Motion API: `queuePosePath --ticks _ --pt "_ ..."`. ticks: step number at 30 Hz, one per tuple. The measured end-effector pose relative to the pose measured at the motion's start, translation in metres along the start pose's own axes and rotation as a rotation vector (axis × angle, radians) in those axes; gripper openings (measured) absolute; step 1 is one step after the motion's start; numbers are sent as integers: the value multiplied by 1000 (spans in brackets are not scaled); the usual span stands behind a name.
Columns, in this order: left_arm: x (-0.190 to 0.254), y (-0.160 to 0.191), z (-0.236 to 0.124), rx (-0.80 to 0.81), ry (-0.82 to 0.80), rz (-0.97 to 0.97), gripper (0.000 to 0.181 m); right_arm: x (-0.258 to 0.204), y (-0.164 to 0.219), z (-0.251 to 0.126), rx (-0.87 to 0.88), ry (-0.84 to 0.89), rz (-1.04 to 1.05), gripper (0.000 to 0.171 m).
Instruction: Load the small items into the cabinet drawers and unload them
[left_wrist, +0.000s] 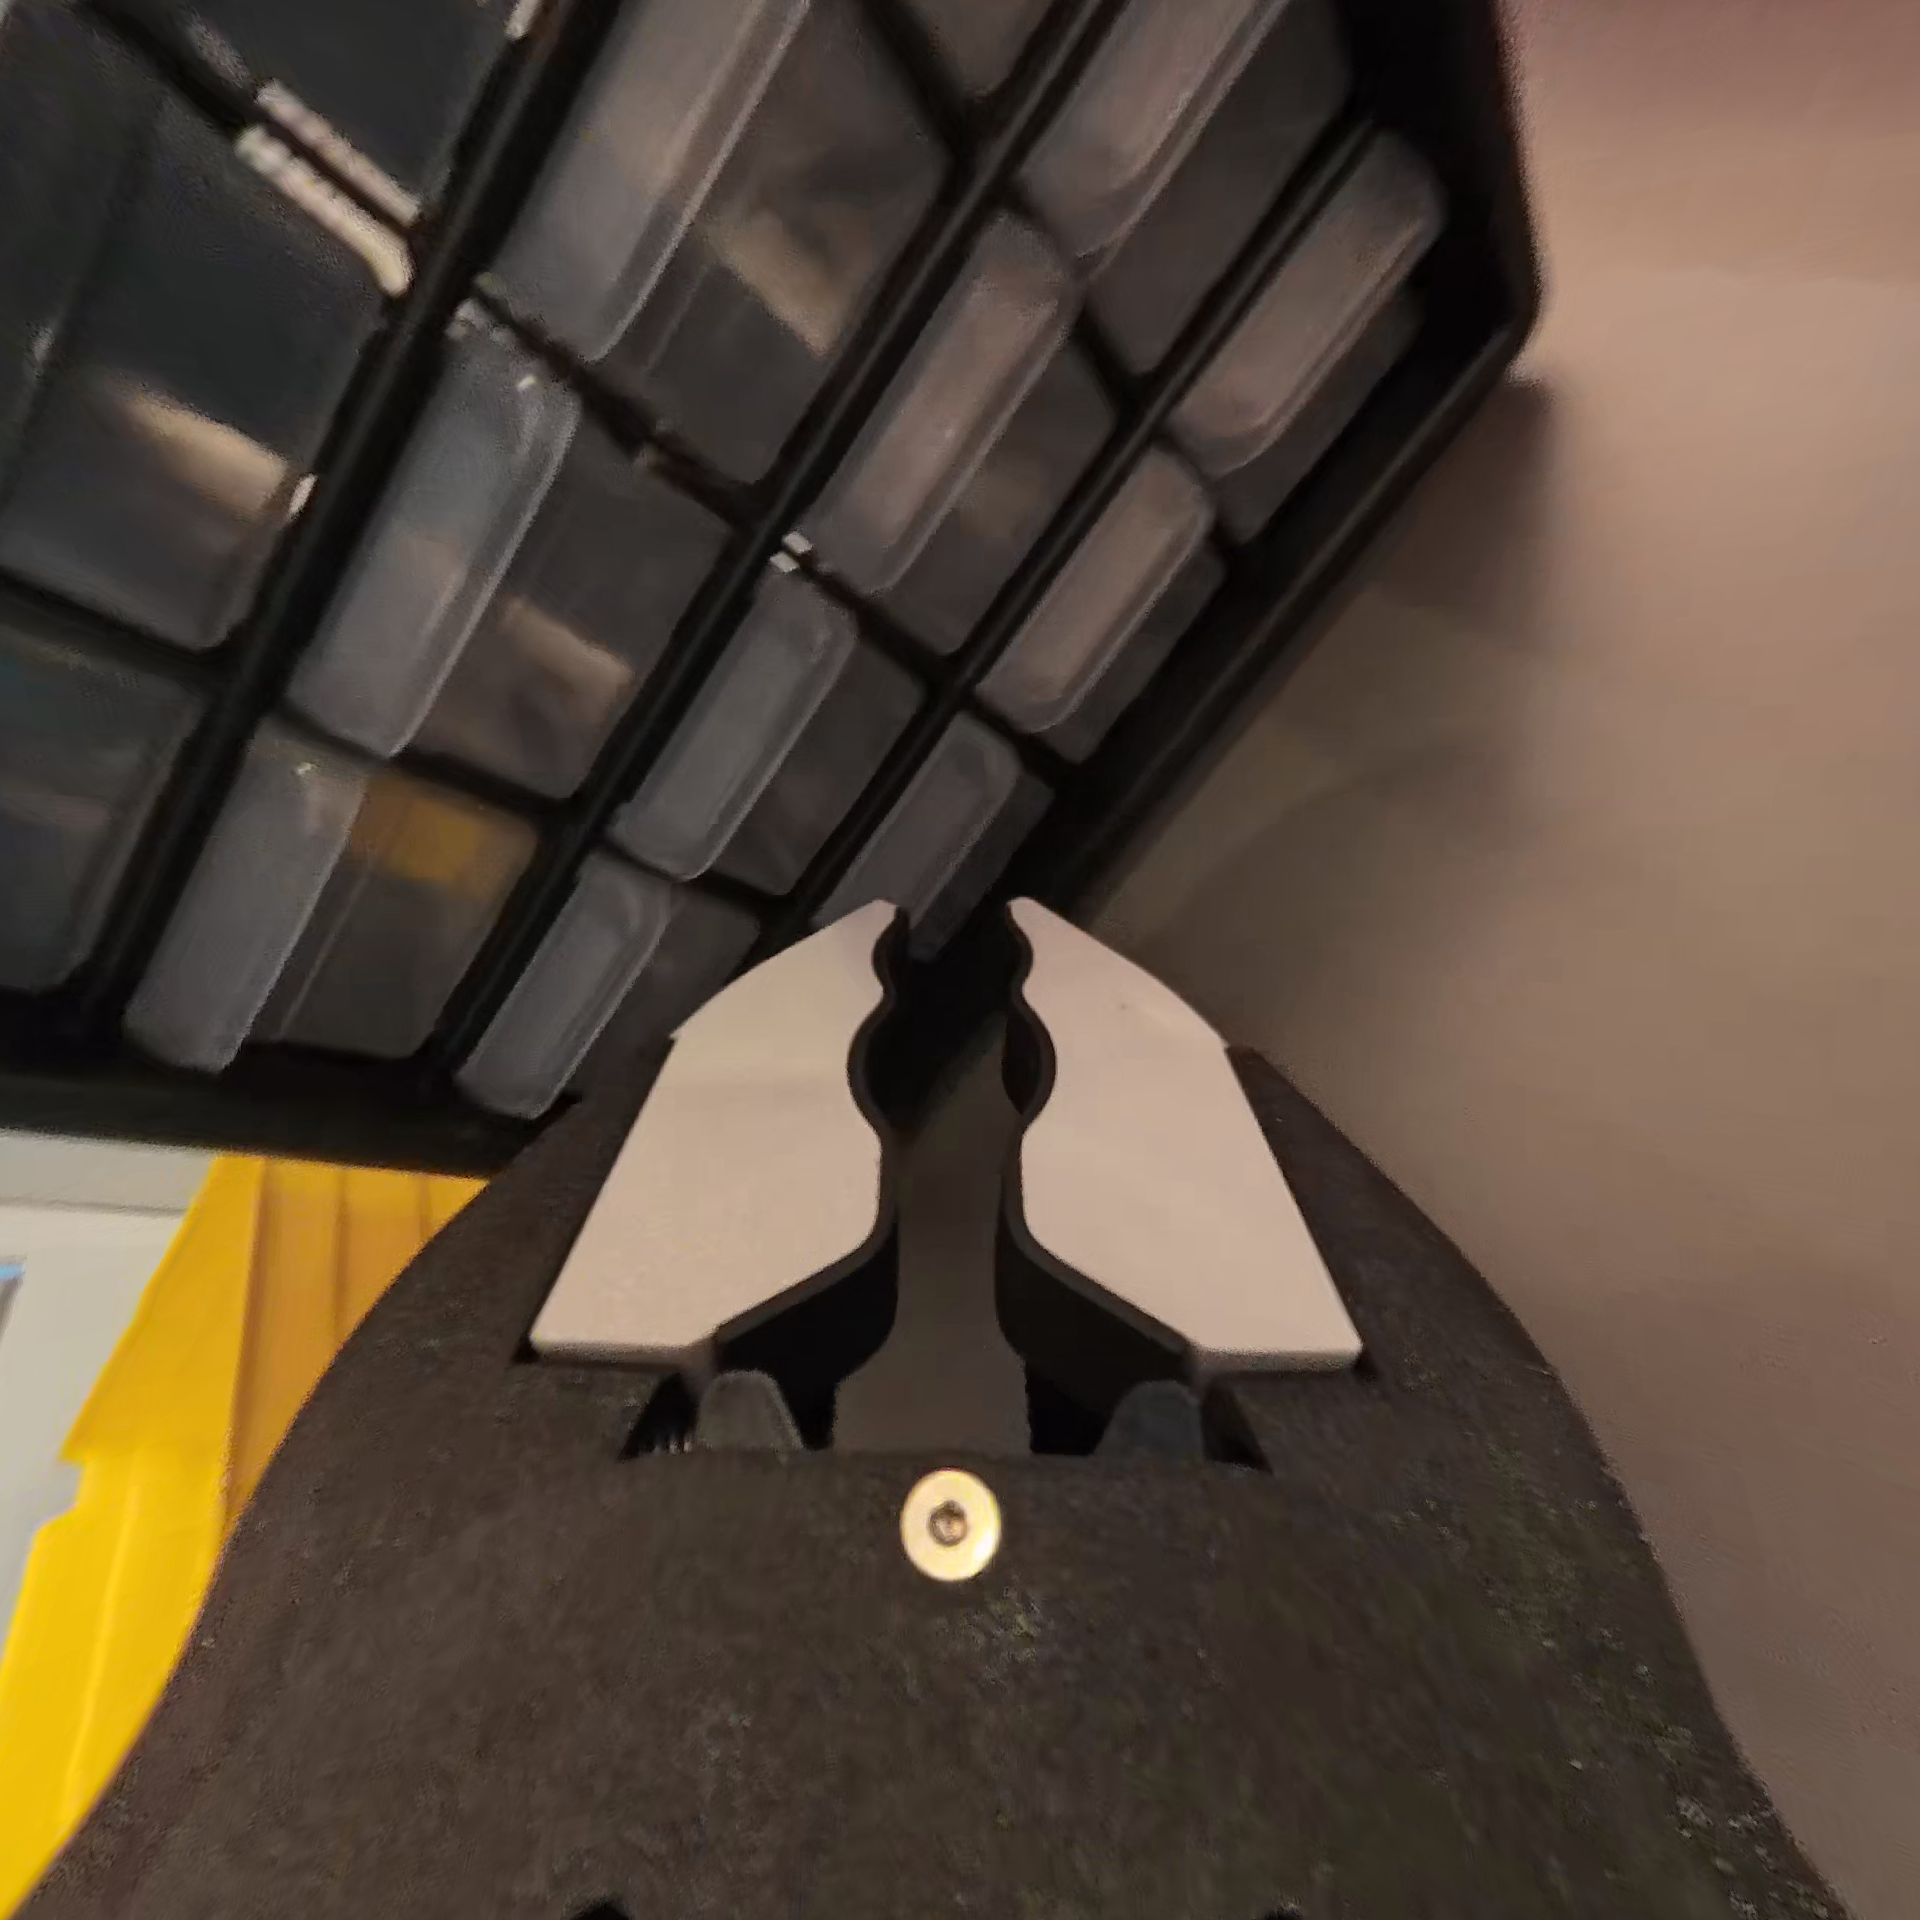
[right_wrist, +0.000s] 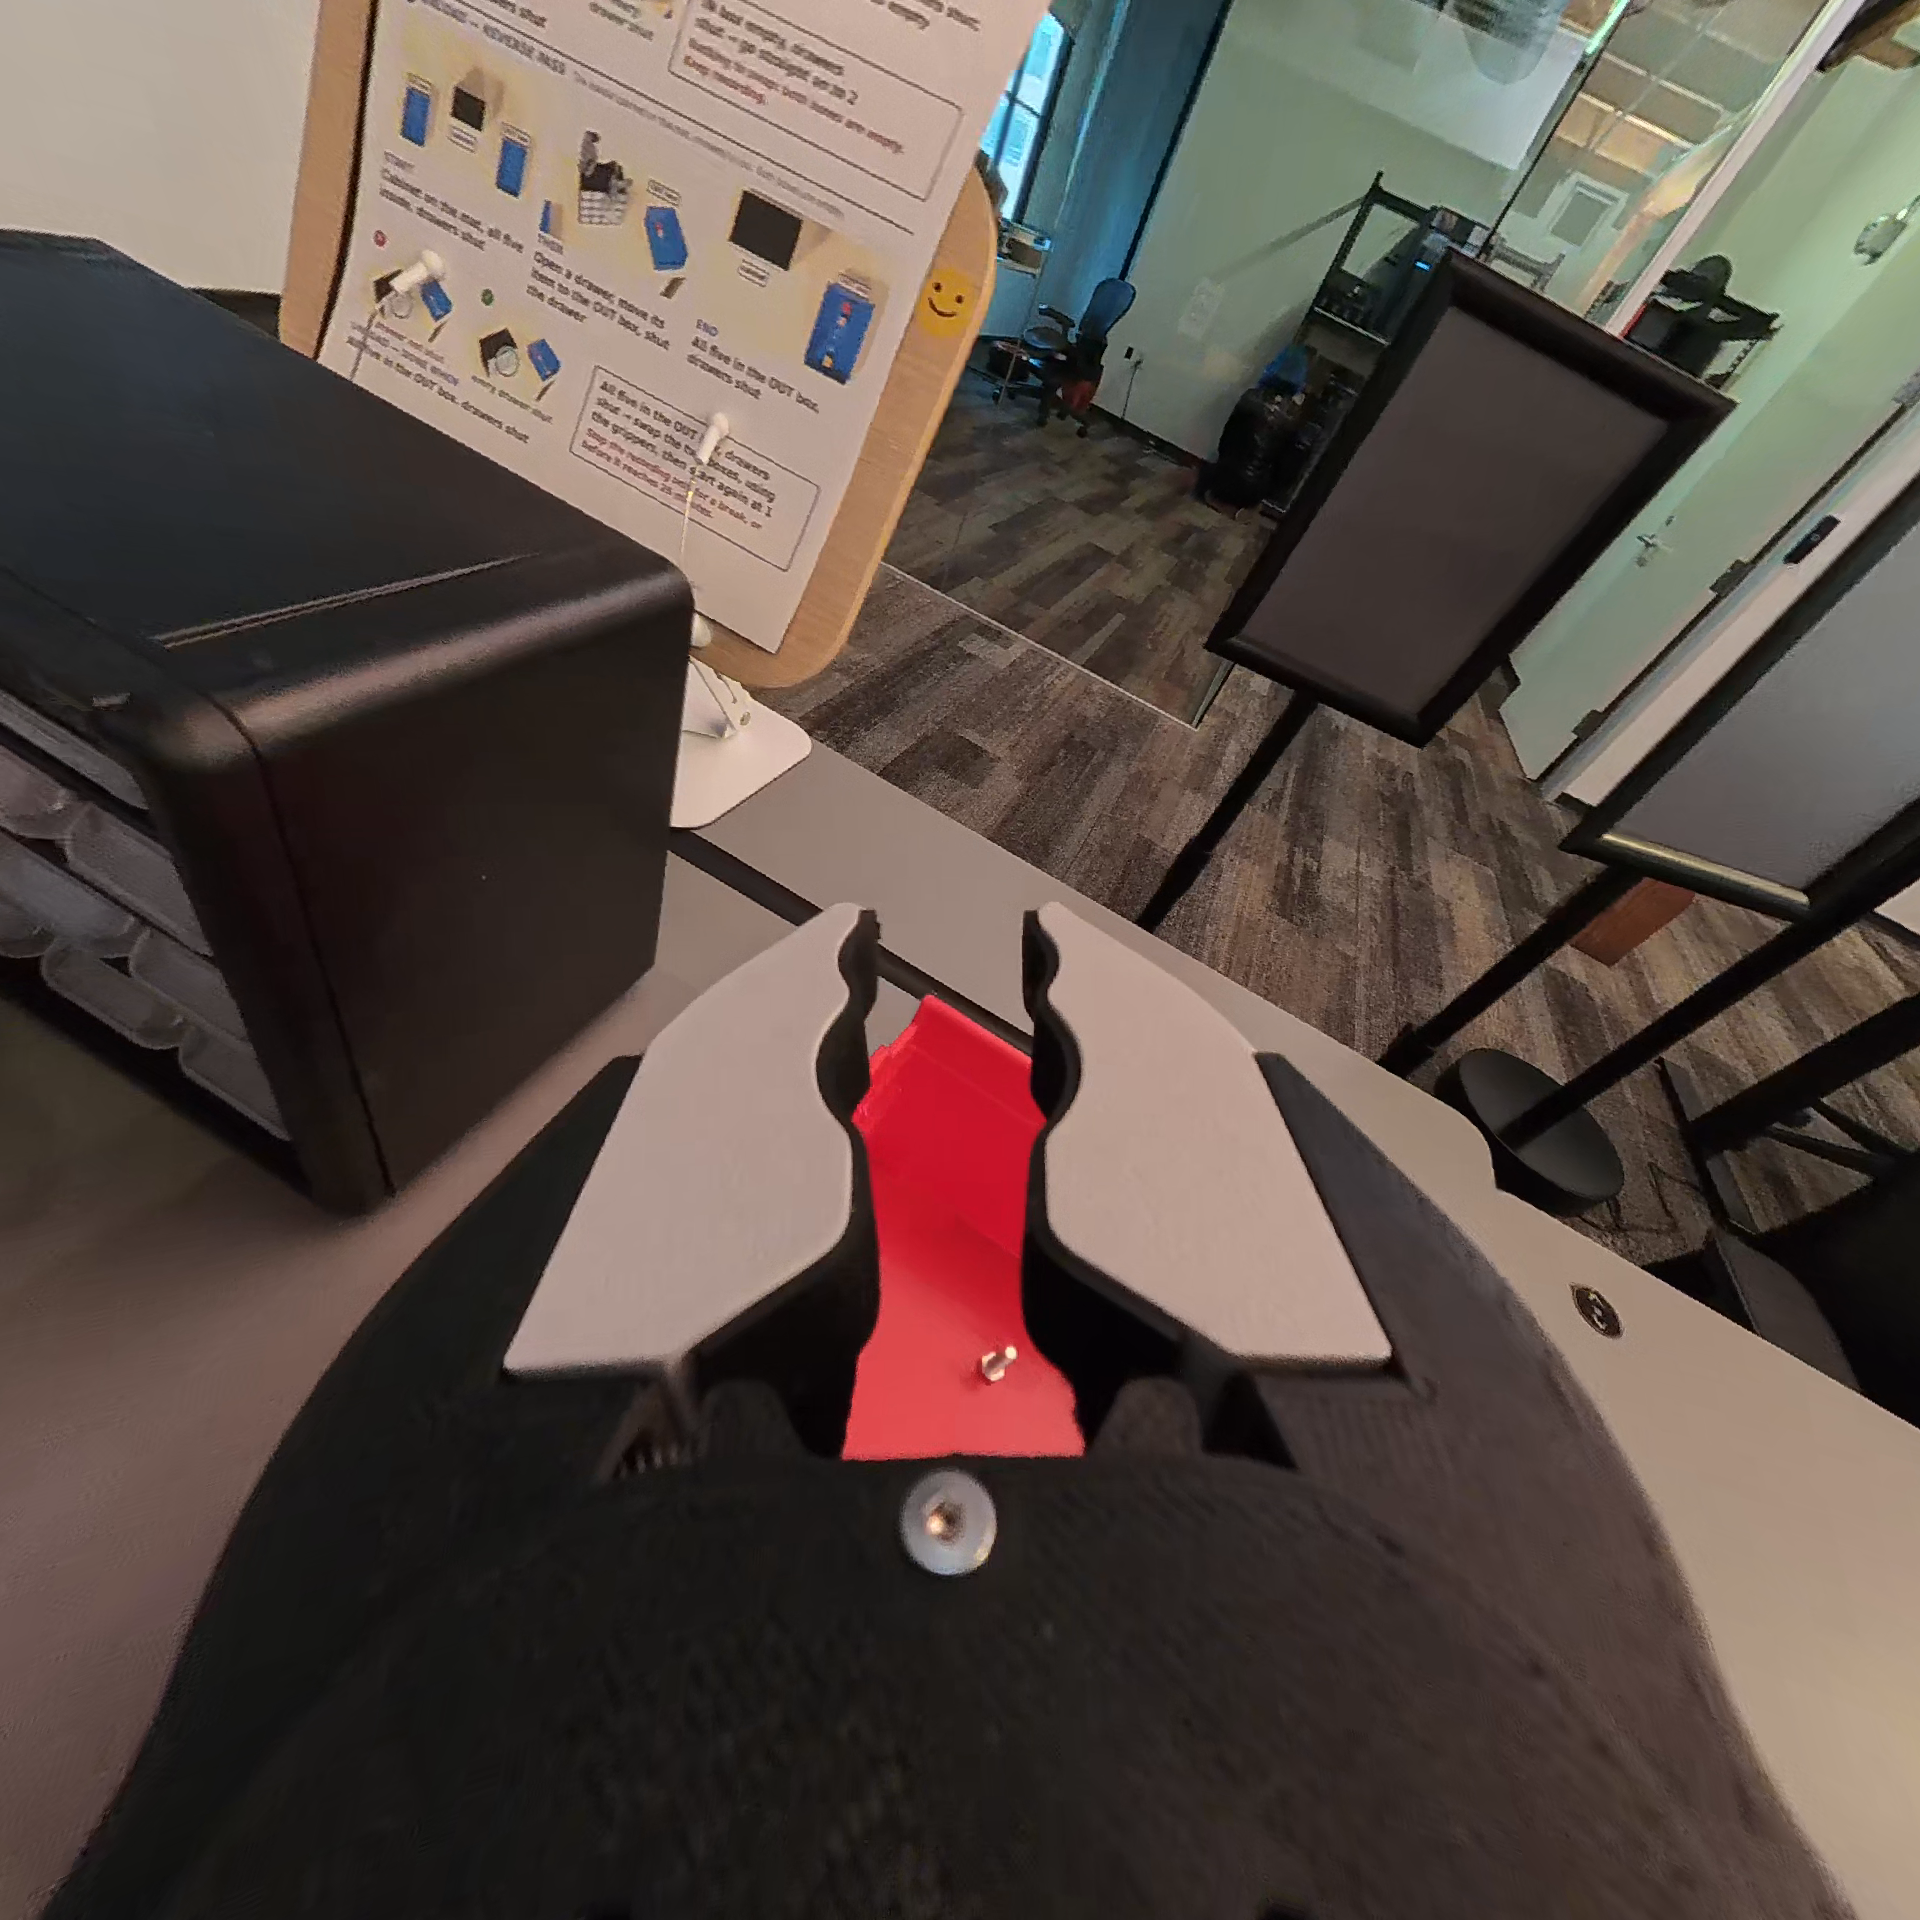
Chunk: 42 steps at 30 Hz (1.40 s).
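The black cabinet (left_wrist: 1475, 343) with clear drawers fills the left wrist view, tilted. My left gripper (left_wrist: 953, 920) is at its bottom right corner drawer (left_wrist: 935, 810), with the fingers nearly together around that drawer's front handle. In the right wrist view the cabinet (right_wrist: 436, 831) stands to the left. My right gripper (right_wrist: 951, 935) hovers open and empty over a red bin (right_wrist: 945, 1195). A small metal pin (right_wrist: 997, 1363) lies on the bin's floor.
A yellow bin (left_wrist: 260, 1351) sits below the cabinet at the lower left. An instruction sheet on a wooden board (right_wrist: 644, 260) stands behind the cabinet. The grey table's edge (right_wrist: 1351, 1070) runs to the right, with black sign stands (right_wrist: 1455, 499) on the floor beyond. There is about 35 centimeters between the tips of the two grippers. To reach the black cabinet (left_wrist: 1475, 343) in a straight line is about 15 centimeters for my left fingers, about 25 centimeters for my right.
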<state>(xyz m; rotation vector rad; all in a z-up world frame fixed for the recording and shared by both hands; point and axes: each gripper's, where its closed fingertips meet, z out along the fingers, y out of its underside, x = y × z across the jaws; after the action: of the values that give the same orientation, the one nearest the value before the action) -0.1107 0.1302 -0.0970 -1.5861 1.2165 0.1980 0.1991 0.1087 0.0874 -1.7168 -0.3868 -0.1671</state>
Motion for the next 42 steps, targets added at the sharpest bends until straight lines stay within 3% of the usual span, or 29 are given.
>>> queuePosePath --ticks 4,12,32,38,42 --pt "-17 10 18 -22 -136 45 19 -9 -2 5 -2 -26 -19 28" --pt "-10 11 26 51 -208 186 24 -15 2 7 -2 -76 12 27" --pt "-6 9 19 31 -266 281 15 -39 -4 14 -20 -138 -48 27" --pt "9 11 -9 35 -243 299 14 -91 -31 8 44 -281 -178 27" --pt "17 12 -26 35 -239 288 13 -172 -51 -12 114 -593 -258 23"
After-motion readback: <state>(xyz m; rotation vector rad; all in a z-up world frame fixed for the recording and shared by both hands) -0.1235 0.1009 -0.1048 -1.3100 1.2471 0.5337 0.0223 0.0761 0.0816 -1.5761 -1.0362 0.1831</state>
